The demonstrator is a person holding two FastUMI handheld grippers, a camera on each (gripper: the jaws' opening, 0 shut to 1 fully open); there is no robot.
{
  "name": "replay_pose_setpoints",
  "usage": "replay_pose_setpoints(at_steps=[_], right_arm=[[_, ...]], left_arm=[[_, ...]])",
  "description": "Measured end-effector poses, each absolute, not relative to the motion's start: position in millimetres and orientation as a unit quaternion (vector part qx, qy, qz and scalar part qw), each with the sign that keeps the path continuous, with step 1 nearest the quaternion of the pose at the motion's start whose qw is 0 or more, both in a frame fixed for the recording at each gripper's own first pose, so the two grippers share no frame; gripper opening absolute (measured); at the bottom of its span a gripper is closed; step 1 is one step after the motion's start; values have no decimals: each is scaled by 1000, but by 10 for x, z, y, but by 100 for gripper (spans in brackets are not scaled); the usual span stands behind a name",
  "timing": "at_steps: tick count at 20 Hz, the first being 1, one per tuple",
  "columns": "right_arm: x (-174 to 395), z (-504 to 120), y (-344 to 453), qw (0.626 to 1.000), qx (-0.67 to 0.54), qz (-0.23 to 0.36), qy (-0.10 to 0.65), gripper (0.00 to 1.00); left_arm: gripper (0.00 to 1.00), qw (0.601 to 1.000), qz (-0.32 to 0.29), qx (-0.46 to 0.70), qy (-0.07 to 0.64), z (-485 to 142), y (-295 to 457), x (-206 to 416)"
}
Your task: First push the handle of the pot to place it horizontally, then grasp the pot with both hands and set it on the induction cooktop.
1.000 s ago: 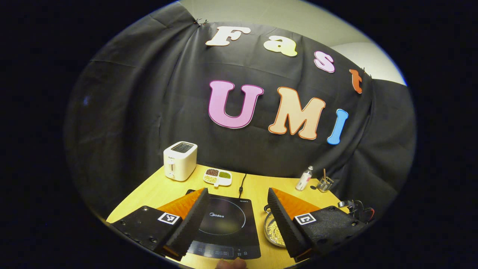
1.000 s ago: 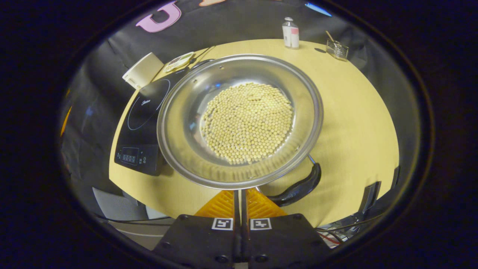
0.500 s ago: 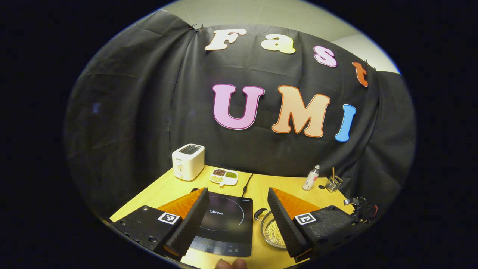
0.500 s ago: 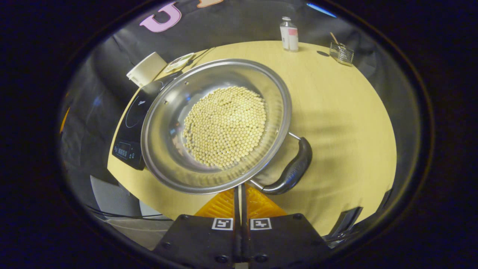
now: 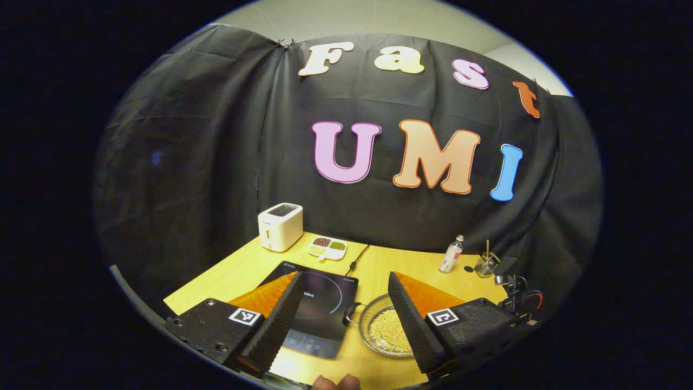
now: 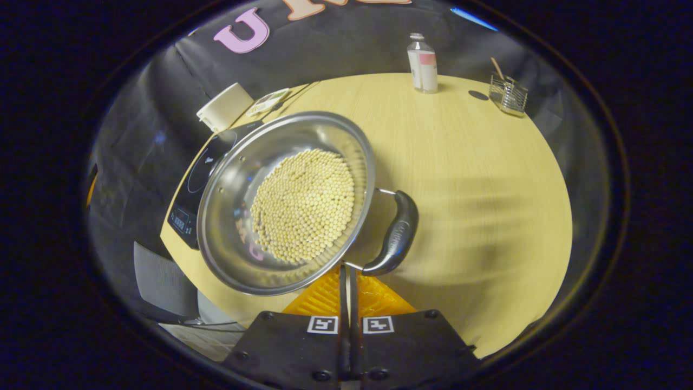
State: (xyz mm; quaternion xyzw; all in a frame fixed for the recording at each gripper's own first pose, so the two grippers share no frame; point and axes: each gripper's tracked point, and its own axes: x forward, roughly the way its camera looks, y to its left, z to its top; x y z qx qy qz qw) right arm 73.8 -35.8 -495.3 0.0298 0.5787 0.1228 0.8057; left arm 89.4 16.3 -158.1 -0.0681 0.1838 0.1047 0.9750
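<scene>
Left tongs [image 5: 342,309] first: spread wide, holding nothing, hovering above the near edge of the table [image 5: 238,271]. Between the two pads sits the cooktop [image 5: 319,309], bare on top, and just to its right the pot [image 5: 385,330], full of pale beans, one dark handle [image 5: 352,313] pointing at the cooktop. Toaster [image 5: 280,219], snack tray [image 5: 327,248], bottle [image 5: 452,253] and a small glass holder [image 5: 485,265] line the back.

Over to the right gripper view: right tongs [image 6: 349,295] pressed together, pads flat against each other with nothing between, their tips right at the pot's [image 6: 287,203] near rim, beside the end of the black handle [image 6: 395,235]. Touching or just short, I can't tell. The pot stands on the table [image 6: 476,179], just beside the cooktop [image 6: 203,179], not on it.

My read: we're in the pushing stage, handles looking close to lined up across. The two-handed grasp and the lift onto the cooktop are yet to come.
</scene>
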Motion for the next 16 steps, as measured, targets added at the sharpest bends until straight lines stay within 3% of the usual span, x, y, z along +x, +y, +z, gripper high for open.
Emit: replay_pose_setpoints(at_steps=[4,14,15,16], right_arm=[[943,-4903,-493,813,57,117,568,0],[1220,-4492,-676,854,83,80,507,6],[1222,-4469,-668,855,89,74,506,0],[1249,-4466,-670,854,94,68,507,7]], left_arm=[[96,971,99,-65,205,-1742,12,850],[95,939,66,-105,321,-2486,-132,869],[95,937,63,-100,328,-2540,-118,895],[95,934,55,-96,339,-2631,-119,914]])
